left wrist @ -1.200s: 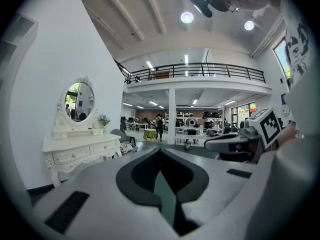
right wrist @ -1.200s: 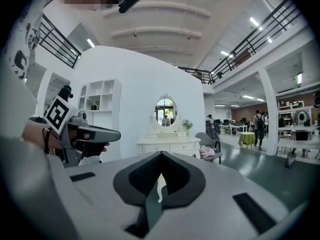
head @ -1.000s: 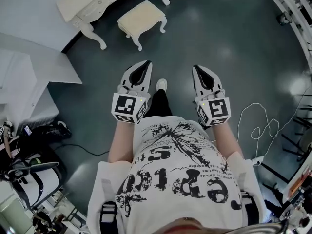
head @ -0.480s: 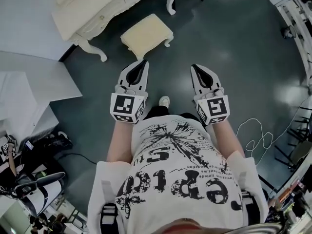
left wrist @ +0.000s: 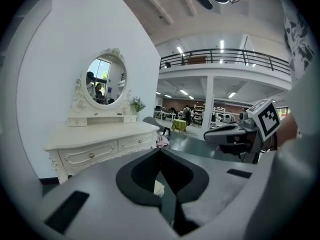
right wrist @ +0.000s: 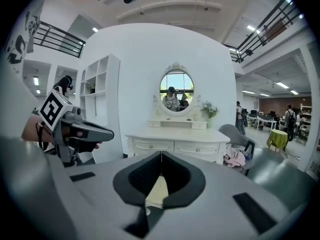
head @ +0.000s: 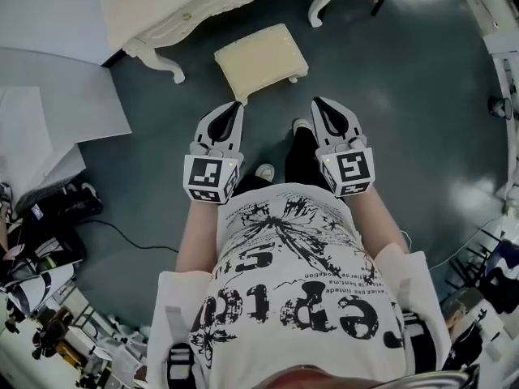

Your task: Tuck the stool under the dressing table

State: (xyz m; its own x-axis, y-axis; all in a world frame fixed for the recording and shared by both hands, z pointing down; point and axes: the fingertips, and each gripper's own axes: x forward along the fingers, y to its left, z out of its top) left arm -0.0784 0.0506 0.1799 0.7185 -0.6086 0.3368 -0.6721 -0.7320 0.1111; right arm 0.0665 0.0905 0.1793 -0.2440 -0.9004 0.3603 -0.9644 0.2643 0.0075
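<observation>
**Stool standing clear of the dressing table, both grippers clenched and empty**

The stool [head: 261, 59] is standing on the dark floor [head: 405, 96], out in front of the dressing table [head: 203, 2] and not under it. A strip of bare floor is showing between the stool's far edge and the table's front. Wide bare floor is lying to the stool's right. To the left, a white platform [head: 49, 112] is edging the floor beside the table's leg.

The left gripper [head: 233, 108] and the right gripper [head: 319, 104] are pointing toward the stool, side by side and apart. The stool is sitting just ahead of their tips, nearer the left one. In each gripper view the jaws are pressing tip to tip, holding nothing. A cream bit of the stool is showing through the hollow behind each pair of tips.

A chair [right wrist: 235, 149] with pink cloth is standing at the table's right end.
</observation>
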